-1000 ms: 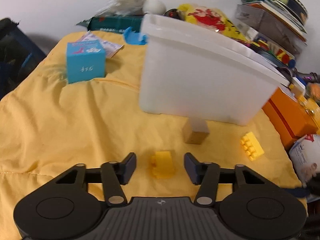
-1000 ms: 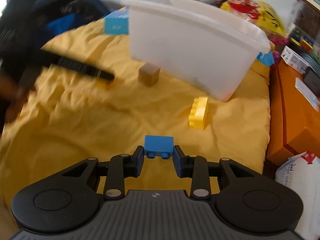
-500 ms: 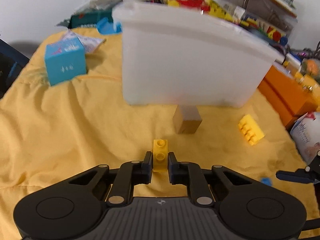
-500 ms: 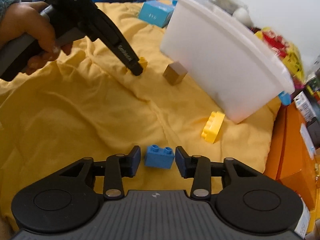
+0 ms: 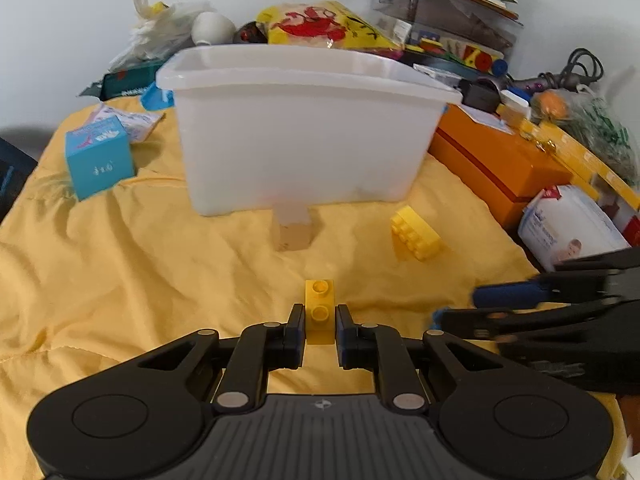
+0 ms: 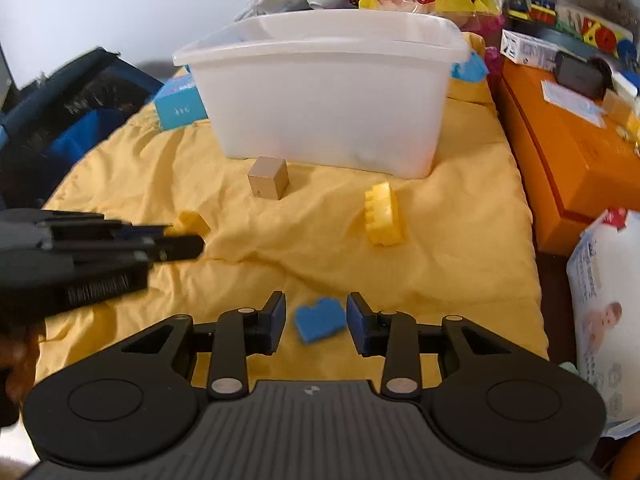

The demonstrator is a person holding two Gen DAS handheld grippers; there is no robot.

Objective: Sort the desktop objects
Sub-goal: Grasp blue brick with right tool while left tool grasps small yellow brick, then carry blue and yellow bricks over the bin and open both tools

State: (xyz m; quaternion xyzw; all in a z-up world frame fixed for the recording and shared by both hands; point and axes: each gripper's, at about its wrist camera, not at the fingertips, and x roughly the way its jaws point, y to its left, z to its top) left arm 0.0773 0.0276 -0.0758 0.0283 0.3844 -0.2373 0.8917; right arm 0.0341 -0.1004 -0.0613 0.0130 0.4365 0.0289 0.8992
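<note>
Two bricks are in play: your left gripper (image 5: 319, 318) has just clamped the yellow brick (image 5: 319, 310) and lifted it; your right gripper (image 6: 316, 320), jaws closing, straddles the blue brick (image 6: 320, 320) without gripping; bin (image 5: 304, 136) next.

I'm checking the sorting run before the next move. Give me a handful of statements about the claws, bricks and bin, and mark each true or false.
1. The left claw is shut on the small yellow brick. True.
2. The right claw grips the blue brick. False: its jaws have just been closing, but the brick lies between them with gaps on both sides.
3. The wooden cube sits inside the white bin. False: it rests on the yellow cloth in front of the bin.
4. The large yellow brick lies on the cloth, outside the bin. True.
5. An orange box stands to the right of the cloth. True.
</note>
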